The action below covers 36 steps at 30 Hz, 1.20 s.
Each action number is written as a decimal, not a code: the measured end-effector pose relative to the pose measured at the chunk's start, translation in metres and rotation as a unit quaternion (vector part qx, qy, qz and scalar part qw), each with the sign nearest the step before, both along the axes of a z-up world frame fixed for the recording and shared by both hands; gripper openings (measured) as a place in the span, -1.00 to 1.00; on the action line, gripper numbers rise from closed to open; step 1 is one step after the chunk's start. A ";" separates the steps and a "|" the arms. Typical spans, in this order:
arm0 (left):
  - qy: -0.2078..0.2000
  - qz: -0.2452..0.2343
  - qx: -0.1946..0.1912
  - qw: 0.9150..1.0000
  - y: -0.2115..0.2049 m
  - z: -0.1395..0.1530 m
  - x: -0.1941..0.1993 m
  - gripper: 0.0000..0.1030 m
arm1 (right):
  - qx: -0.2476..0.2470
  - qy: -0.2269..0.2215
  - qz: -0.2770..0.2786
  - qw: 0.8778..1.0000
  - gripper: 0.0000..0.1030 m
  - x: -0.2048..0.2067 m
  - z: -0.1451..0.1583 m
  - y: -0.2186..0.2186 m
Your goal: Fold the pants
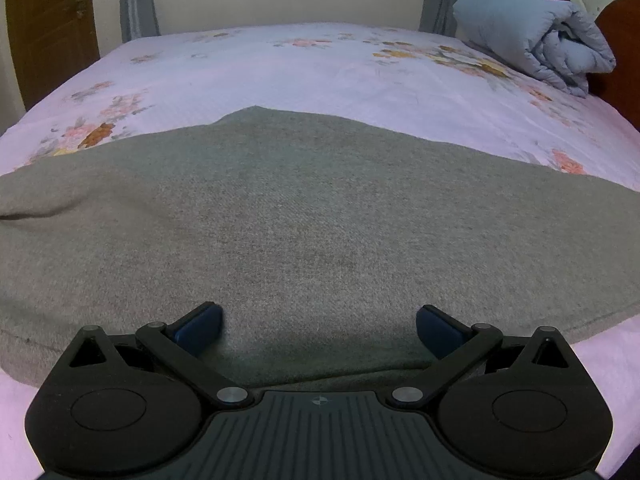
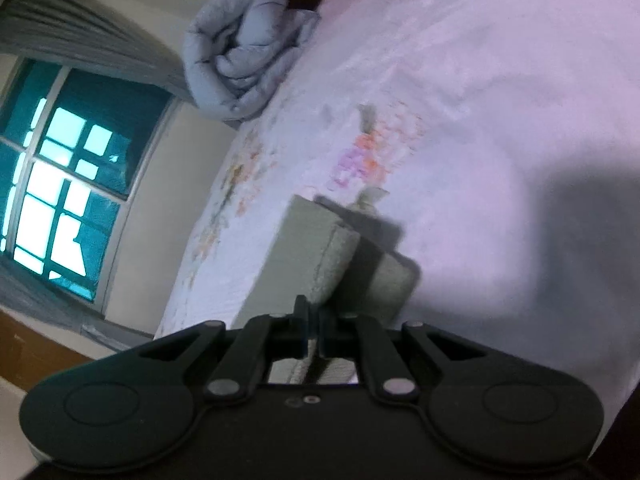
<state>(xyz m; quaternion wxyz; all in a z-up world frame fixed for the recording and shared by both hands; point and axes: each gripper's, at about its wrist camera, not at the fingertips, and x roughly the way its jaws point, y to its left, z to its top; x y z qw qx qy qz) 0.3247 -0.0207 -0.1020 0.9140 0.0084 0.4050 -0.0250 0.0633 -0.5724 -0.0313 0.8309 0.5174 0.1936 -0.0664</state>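
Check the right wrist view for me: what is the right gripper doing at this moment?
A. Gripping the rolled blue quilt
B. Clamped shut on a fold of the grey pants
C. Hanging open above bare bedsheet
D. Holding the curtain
B: the right gripper has its jaws closed together with an edge of the grey pants pinched between them, lifted off the floral bedsheet; the quilt lies far off.

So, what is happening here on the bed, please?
A person is folding grey pants on a bed with a gripper in each hand. The left gripper is open, its pads apart just above the near edge of the pants. The right gripper is shut on a fold of the pants and holds it above the sheet. A rolled quilt lies at the far corner.
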 end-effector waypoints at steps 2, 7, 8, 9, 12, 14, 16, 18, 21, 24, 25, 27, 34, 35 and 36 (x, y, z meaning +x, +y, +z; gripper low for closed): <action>0.001 0.000 -0.001 1.000 0.001 0.000 0.000 1.00 | -0.008 -0.002 0.007 1.000 -1.00 0.006 0.010 -0.002; 0.004 -0.004 -0.001 1.000 0.001 0.001 0.002 1.00 | -0.007 0.009 0.012 1.000 -1.00 0.008 0.017 -0.002; 0.004 -0.004 -0.001 1.000 0.002 0.001 0.002 1.00 | -0.006 0.025 0.008 1.000 -1.00 0.009 0.012 -0.002; 0.004 -0.004 -0.001 1.000 0.002 0.001 0.002 1.00 | 0.002 0.043 0.004 0.999 -1.00 0.009 0.005 -0.004; 0.004 -0.004 0.000 1.000 0.002 0.002 0.002 1.00 | 0.033 0.047 -0.006 0.998 -1.00 0.005 -0.013 -0.007; 0.004 -0.005 0.000 1.000 0.002 0.001 0.002 1.00 | 0.050 0.031 -0.011 0.998 -0.90 0.000 -0.012 -0.011; 0.005 -0.006 0.000 1.000 0.002 0.002 0.002 1.00 | 0.050 -0.013 -0.049 0.997 -0.47 -0.021 -0.003 -0.016; 0.004 -0.005 0.001 1.000 0.002 0.001 0.002 1.00 | 0.064 -0.026 -0.068 0.995 -0.46 -0.036 -0.002 -0.023; 0.003 -0.003 0.005 1.000 0.000 0.000 0.002 1.00 | 0.092 -0.016 -0.059 0.994 -0.46 -0.039 -0.012 -0.028; 0.003 -0.004 0.004 1.000 0.000 0.001 0.002 1.00 | 0.124 -0.019 -0.057 0.990 -0.45 -0.035 -0.024 -0.026; 0.004 -0.004 0.004 1.000 0.000 0.001 0.002 1.00 | 0.125 -0.016 -0.054 0.991 -0.45 -0.033 -0.026 -0.023; 0.005 -0.004 0.004 1.000 0.000 0.001 0.002 1.00 | 0.129 -0.010 -0.051 0.990 -0.44 -0.025 -0.031 -0.021; -0.024 0.008 -0.004 1.000 0.001 -0.002 -0.007 1.00 | -0.048 -0.050 -0.022 0.997 -0.85 -0.007 0.035 -0.008; -0.032 0.011 -0.007 0.999 0.002 -0.003 -0.011 1.00 | -0.065 -0.067 -0.021 0.995 -0.85 -0.011 0.043 -0.005; -0.036 0.012 -0.007 0.999 0.002 -0.004 -0.012 1.00 | -0.070 -0.074 -0.027 0.994 -0.85 -0.013 0.046 -0.004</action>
